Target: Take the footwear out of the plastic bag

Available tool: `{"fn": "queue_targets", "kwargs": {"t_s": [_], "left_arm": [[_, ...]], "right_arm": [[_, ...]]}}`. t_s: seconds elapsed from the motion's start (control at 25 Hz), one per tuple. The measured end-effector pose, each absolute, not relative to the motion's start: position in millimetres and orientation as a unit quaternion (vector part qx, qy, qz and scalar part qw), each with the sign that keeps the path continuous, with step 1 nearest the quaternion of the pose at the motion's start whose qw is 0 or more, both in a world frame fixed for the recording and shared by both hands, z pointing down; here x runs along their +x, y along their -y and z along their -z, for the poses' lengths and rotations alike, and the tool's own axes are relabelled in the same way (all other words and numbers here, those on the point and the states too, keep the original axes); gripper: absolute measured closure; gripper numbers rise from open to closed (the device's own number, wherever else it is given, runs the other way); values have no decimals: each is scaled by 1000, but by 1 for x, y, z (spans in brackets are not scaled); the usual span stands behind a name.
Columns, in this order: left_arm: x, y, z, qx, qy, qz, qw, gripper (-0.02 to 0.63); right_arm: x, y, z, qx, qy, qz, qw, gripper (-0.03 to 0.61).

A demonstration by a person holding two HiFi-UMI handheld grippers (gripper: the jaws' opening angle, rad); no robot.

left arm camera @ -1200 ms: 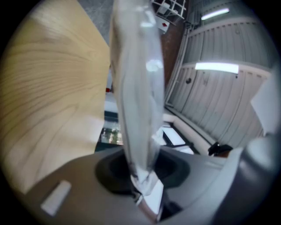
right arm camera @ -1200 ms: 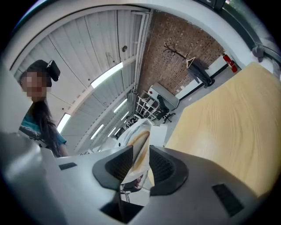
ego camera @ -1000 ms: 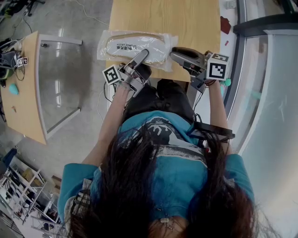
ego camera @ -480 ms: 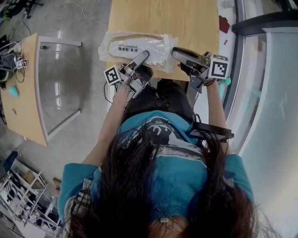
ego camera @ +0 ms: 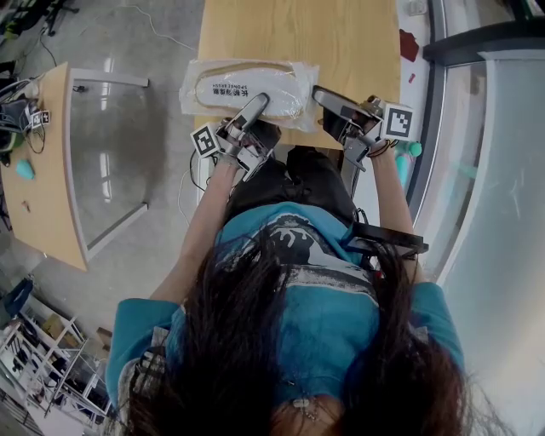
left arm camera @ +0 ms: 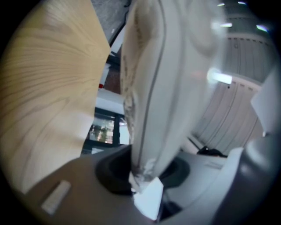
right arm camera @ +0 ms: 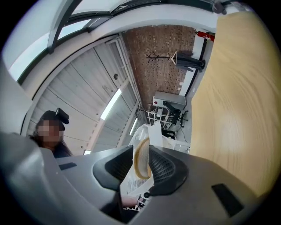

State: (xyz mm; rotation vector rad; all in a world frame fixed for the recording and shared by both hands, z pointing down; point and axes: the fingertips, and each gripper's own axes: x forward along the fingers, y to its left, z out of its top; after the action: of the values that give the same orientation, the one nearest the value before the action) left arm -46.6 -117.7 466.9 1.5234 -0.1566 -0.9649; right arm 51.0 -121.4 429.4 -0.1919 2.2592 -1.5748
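A clear plastic bag (ego camera: 300,81) lies across the near edge of the wooden table (ego camera: 298,30). Inside it is a white slipper (ego camera: 247,89) with a tan rim, sole up and labelled. My left gripper (ego camera: 260,102) is shut on the bag's near edge; in the left gripper view the crumpled film (left arm camera: 142,169) and the white slipper (left arm camera: 175,66) rise from between its pads. My right gripper (ego camera: 319,92) is shut on the right end, where the slipper's tan rim (right arm camera: 141,158), wrapped in film, sits between the ribbed pads.
The table's far half (ego camera: 298,25) is bare wood. A second wooden desk (ego camera: 38,170) with cables and a glass panel (ego camera: 106,145) stands at the left. A grey curved ledge (ego camera: 443,128) runs along the right. A person (right arm camera: 55,140) shows in the right gripper view.
The bag has turned a little, so the slipper's white sole shows more fully. The right gripper has rolled and its marker cube sits slightly higher. Both grips are unchanged.
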Motion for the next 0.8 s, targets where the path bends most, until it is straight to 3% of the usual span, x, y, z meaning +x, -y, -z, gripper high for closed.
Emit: {"fn": "queue_targets", "kwargs": {"t_s": [0.04, 0.12, 0.24, 0.36, 0.64, 0.72, 0.8], "left_arm": [[-47, 117, -463, 660, 58, 428, 614, 508], [-45, 115, -454, 661, 35, 440, 606, 509], [-38, 116, -450, 681, 46, 420, 598, 509], [-43, 121, -457, 699, 78, 392, 593, 509], [-45, 122, -461, 705, 87, 381, 592, 509], [-46, 122, -462, 702, 89, 384, 592, 509], [-46, 124, -465, 702, 95, 385, 591, 509]], "right_arm": [[51, 123, -431, -69, -797, 567, 194, 463], [51, 126, -435, -70, -781, 586, 204, 548], [54, 126, -432, -74, -778, 583, 221, 548], [60, 127, -427, -97, -808, 547, 195, 546], [44, 118, -439, -146, -879, 453, 29, 546], [45, 118, -435, -135, -875, 462, 51, 544], [49, 118, -424, -111, -865, 480, 96, 495]]}}
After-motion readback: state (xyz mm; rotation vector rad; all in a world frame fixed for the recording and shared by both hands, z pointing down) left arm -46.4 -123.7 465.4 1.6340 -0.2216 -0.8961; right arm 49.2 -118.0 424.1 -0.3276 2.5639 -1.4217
